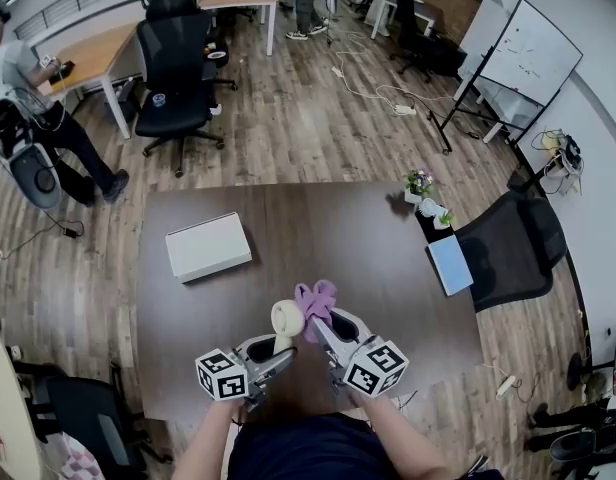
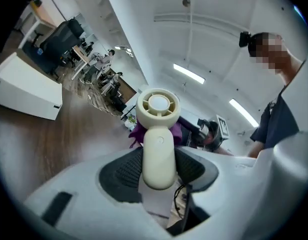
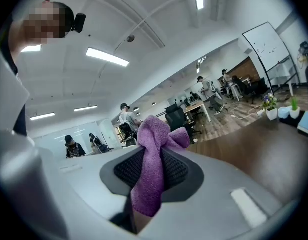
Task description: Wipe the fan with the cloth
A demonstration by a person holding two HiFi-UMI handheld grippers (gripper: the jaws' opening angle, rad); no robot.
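Note:
A small cream hand fan [image 1: 286, 320] is held above the near part of the dark table [image 1: 288, 238]. My left gripper [image 1: 273, 348] is shut on the fan's handle [image 2: 159, 159], and the round fan head [image 2: 158, 104] sticks out past the jaws. My right gripper [image 1: 323, 333] is shut on a purple cloth [image 1: 316, 300], whose bunched end [image 3: 156, 154] pokes out of the jaws. In the head view the cloth sits right beside the fan head, and I cannot tell whether they touch. From the left gripper view the purple cloth [image 2: 136, 131] shows just behind the fan.
A white box [image 1: 208, 246] lies on the table's left part. Small potted plants [image 1: 420, 185] and a blue book [image 1: 450, 264] are at the right edge. Black office chairs [image 1: 173, 68] and a whiteboard [image 1: 528, 53] stand beyond. A person [image 1: 28, 118] stands far left.

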